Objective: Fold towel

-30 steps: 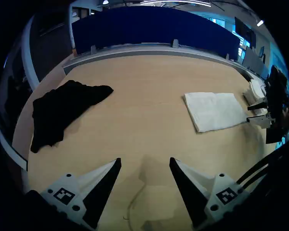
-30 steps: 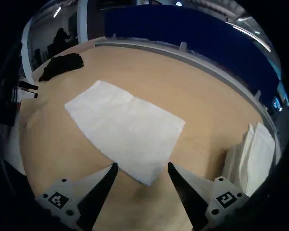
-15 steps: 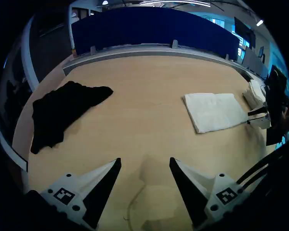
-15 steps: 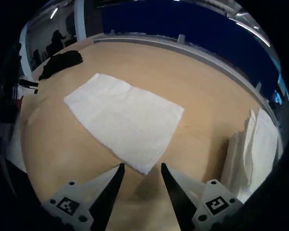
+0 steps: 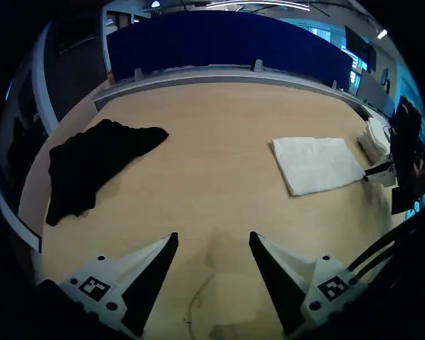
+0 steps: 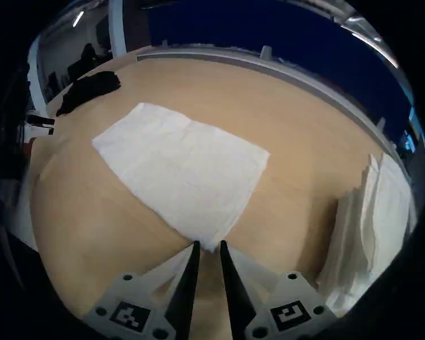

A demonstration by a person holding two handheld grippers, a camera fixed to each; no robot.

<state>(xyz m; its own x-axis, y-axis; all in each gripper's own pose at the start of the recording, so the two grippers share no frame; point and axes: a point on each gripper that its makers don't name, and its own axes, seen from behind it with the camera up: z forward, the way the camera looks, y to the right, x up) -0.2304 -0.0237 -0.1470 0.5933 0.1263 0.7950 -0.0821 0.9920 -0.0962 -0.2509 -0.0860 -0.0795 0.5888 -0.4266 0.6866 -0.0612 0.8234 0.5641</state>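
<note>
- Two grippers work over one pale wooden table (image 5: 212, 124); a blue partition (image 5: 229, 39) runs along its far edge, at 12 o'clock in the left gripper view.
- Black cloth (image 5: 93, 164): crumpled heap at 9 o'clock in the left gripper view, well apart from the towel.
- Left gripper (image 5: 212, 249): at 6 o'clock of its own view, jaws wide, above bare tabletop.
- Towel (image 6: 184, 170): white rectangle lying flat on the table, centre of the right gripper view; at 3 o'clock in the left gripper view.
- Right gripper (image 6: 208, 255): at 6 o'clock of its own view, jaws narrowed to a slit, with the towel's near corner at the tips. Cannot tell whether both fingers press on it.
- Stack of white folded cloths (image 6: 377, 226): at 4 o'clock in the right gripper view, near the towel, apart from it.
</note>
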